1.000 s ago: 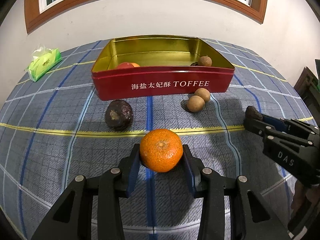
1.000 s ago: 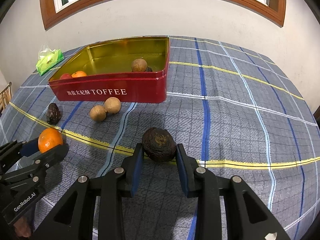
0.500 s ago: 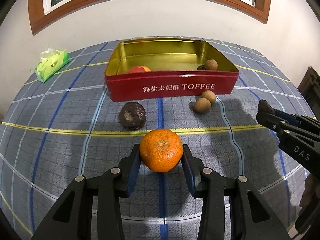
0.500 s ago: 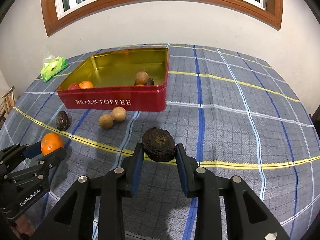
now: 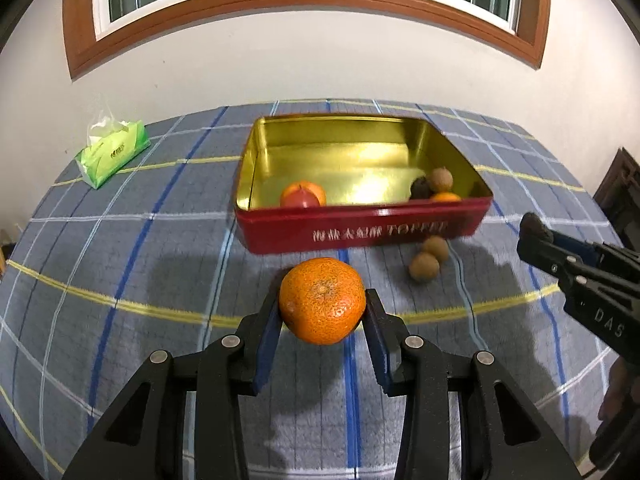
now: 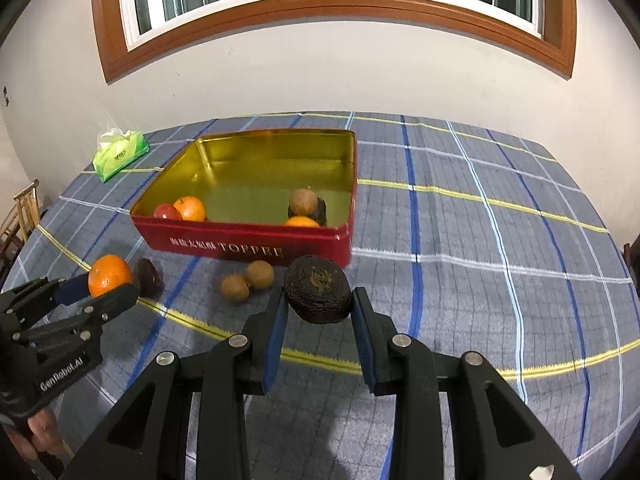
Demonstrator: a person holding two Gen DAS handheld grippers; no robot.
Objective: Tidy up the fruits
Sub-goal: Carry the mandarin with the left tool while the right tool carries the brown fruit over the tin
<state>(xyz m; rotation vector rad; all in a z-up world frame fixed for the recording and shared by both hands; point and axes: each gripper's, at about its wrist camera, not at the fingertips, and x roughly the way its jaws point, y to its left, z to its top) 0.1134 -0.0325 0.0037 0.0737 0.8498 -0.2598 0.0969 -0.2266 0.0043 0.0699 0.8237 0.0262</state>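
My left gripper [image 5: 322,307] is shut on an orange mandarin [image 5: 322,306] and holds it above the checked cloth, in front of the red toffee tin [image 5: 360,232]. My right gripper [image 6: 319,300] is shut on a dark wrinkled passion fruit [image 6: 319,294], also held above the cloth near the tin's [image 6: 248,246] front right corner. Inside the tin lie a red fruit, an orange, a brown round fruit, a dark fruit and another orange. Two brown round fruits [image 6: 248,280] rest on the cloth before the tin, and another dark passion fruit [image 6: 149,276] lies at the left, beside the left gripper's mandarin [image 6: 109,274].
A green tissue pack [image 5: 113,151] lies at the far left of the table. A person's hand [image 6: 40,432] grips the left handle. A wooden chair [image 6: 22,216] stands at the left edge, dark furniture [image 5: 620,196] at the right. A white wall and window lie behind.
Both grippers have risen with their fruits, so the tin's inside shows more. In the left view the dark passion fruit on the cloth has gone out of sight behind the mandarin.
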